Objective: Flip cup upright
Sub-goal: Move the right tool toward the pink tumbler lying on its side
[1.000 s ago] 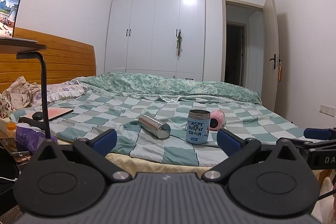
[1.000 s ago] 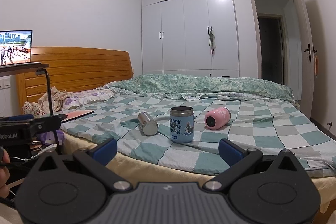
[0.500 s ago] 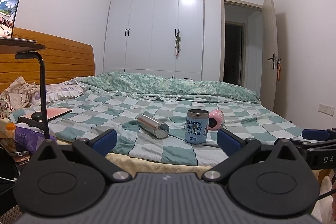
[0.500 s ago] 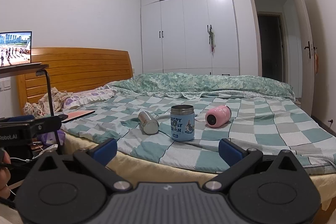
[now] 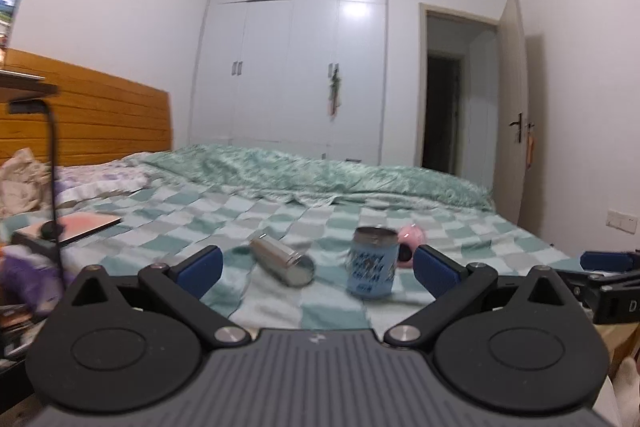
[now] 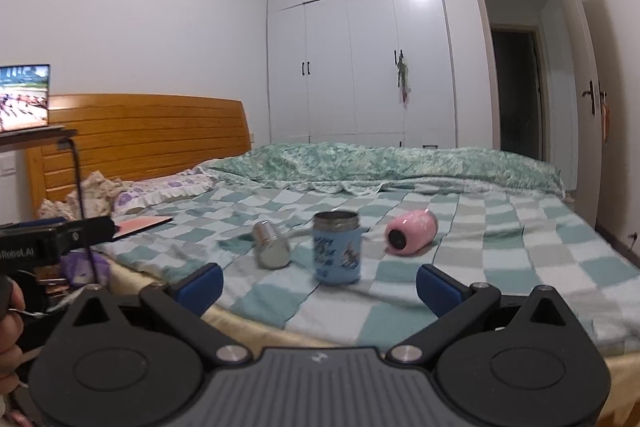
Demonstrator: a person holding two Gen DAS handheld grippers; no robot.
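Both grippers edge nearer the bed (image 6: 520, 267) vs 0.5 s ago, jaws wide, empty. Steel cup (image 5: 283, 259) & pink cup (image 6: 411, 231) lie on their sides (blue cup (image 6: 337, 247) already upright); no grasp yet.

A: What is lying on the bed (image 6: 520, 251)?
B: A steel cup (image 6: 271, 244) is lying on its side; a blue cup (image 6: 337, 248) is standing upright beside it; a pink cup (image 6: 411, 231) is lying tipped over, further right.
A: And the right gripper (image 6: 319, 285)?
B: Its blue fingers (image 6: 202, 285) are spreading wide, holding nothing.
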